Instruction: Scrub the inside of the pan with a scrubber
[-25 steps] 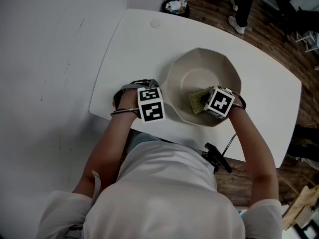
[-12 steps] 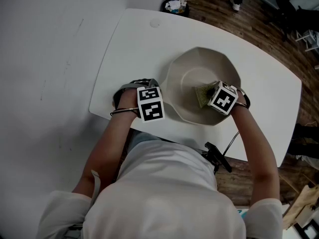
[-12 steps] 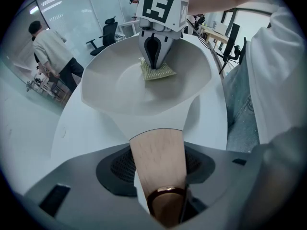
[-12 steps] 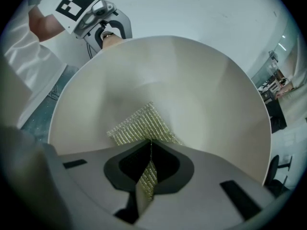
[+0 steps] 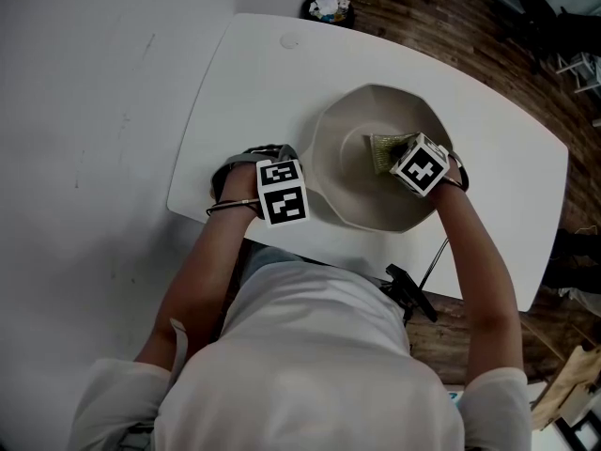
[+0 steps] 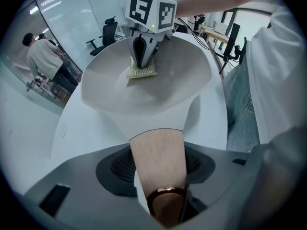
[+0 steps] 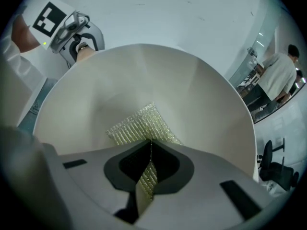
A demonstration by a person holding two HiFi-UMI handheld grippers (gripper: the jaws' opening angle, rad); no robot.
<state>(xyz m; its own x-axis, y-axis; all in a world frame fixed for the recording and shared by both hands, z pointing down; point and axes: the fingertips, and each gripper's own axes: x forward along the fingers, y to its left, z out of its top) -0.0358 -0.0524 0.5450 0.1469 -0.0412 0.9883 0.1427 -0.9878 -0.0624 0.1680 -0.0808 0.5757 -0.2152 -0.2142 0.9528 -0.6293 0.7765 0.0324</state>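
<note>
A cream faceted pan (image 5: 357, 191) sits on the white table (image 5: 254, 83). Its wooden handle (image 6: 158, 157) lies between the jaws of my left gripper (image 5: 282, 194), which is shut on it at the pan's left side and points straight down. My right gripper (image 5: 406, 163) is inside the pan, shut on a yellow-green mesh scrubber (image 5: 383, 150). The scrubber (image 7: 139, 126) lies pressed flat against the pan's inner wall (image 7: 144, 75), just right of the middle. From the left gripper view the scrubber (image 6: 141, 71) shows under the right gripper (image 6: 143, 56).
A small bin (image 5: 331, 9) stands on the wooden floor past the table's far edge. A black clamp with a cable (image 5: 408, 294) hangs at the near edge. A person (image 6: 45, 56) and office chairs (image 6: 103, 30) are in the background.
My right gripper has slid the scrubber from the pan's near side toward its far side and rolled a little. The left gripper has not moved. A person at the top has left the head view.
</note>
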